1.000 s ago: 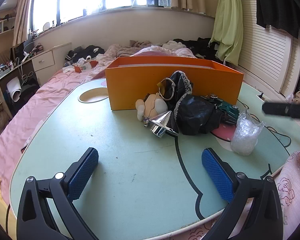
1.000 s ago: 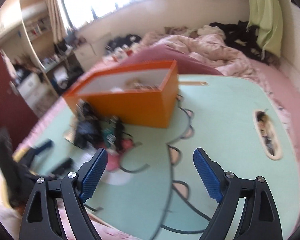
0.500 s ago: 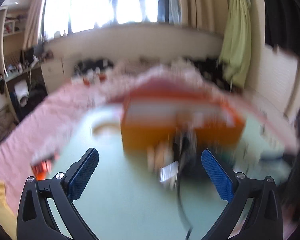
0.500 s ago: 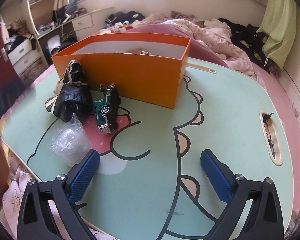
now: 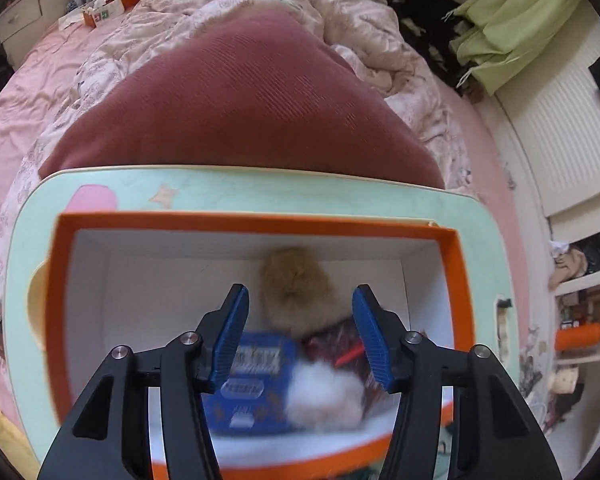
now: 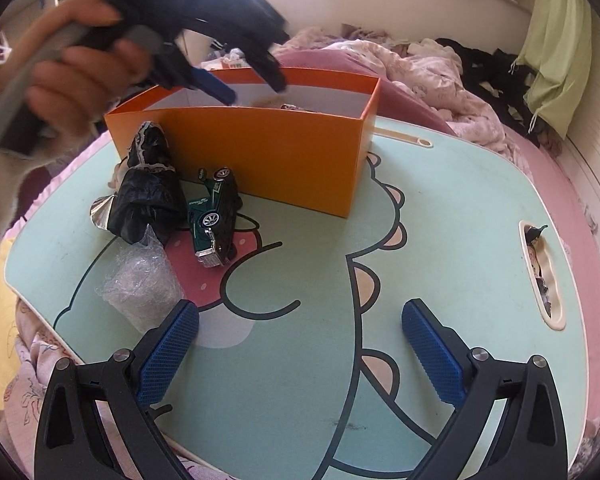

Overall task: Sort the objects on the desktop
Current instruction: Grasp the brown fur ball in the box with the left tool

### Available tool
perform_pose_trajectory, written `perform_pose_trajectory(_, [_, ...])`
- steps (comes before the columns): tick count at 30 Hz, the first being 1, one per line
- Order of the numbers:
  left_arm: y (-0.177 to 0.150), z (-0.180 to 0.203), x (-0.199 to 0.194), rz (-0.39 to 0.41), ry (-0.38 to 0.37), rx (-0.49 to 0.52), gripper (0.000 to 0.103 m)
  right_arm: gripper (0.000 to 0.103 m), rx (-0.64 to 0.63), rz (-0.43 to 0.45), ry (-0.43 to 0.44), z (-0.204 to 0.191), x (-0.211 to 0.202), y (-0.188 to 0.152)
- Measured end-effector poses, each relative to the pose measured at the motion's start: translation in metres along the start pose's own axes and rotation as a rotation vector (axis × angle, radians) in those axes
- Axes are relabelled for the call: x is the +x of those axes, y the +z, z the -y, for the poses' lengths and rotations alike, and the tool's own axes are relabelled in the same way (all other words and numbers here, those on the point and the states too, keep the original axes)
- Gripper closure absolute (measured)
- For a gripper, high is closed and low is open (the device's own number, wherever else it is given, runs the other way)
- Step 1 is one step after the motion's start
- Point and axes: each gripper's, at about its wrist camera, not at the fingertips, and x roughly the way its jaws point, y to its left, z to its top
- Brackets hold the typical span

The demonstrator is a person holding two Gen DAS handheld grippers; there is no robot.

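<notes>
Fingers first: the right gripper (image 6: 300,344) sits low in the right wrist view with its blue pads wide apart and nothing between them, just bare desk (image 6: 440,240). The left gripper (image 5: 300,336) hangs over the orange box (image 5: 260,222), its fingers closing, and as far as I can tell nothing is pinched between them; the box contents are blurry underneath.

Moving out from the right fingers, the crinkly clear plastic wrap (image 6: 140,284) is just beside the left pad, lower left of frame. Looks feather-light and squashy, so pinch it anywhere, gently. Above it lies the green toy car (image 6: 214,220) on its side, probably die-cast, stiff and a bit slick; I'd grab it across the body, not the wheels. Touching it on the left is a black crumpled bag (image 6: 144,196), soft and floppy, so take a bunched fold. A shiny silver cone (image 6: 100,212) pokes out at its left edge.
</notes>
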Motion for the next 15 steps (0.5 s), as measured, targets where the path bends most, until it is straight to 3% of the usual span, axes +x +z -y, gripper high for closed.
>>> perform_pose_trajectory(3, [0.007, 0.007, 0.018, -0.052, 0.045, 0.004, 0.049, 0.002, 0.001, 0.0, -0.001, 0.0, 0.0, -0.001])
perform_pose_trajectory(6, [0.007, 0.002, 0.027, -0.06, 0.099, -0.007, 0.067, 0.002, 0.002, 0.002, -0.003, 0.001, 0.0, 0.002])
perform_pose_trajectory(8, [0.003, 0.0, 0.026, -0.057, 0.08, -0.011, 0.068, 0.002, 0.003, 0.002, -0.002, 0.001, 0.0, 0.005])
perform_pose_trajectory(10, [-0.003, -0.002, 0.016, -0.019, 0.053, -0.006, 0.068, 0.002, 0.003, 0.002, -0.003, 0.001, 0.001, 0.008])
perform_pose_trajectory(15, [-0.04, -0.007, -0.056, 0.218, -0.059, -0.008, 0.068, 0.001, 0.002, 0.003, -0.003, 0.0, 0.0, 0.008])
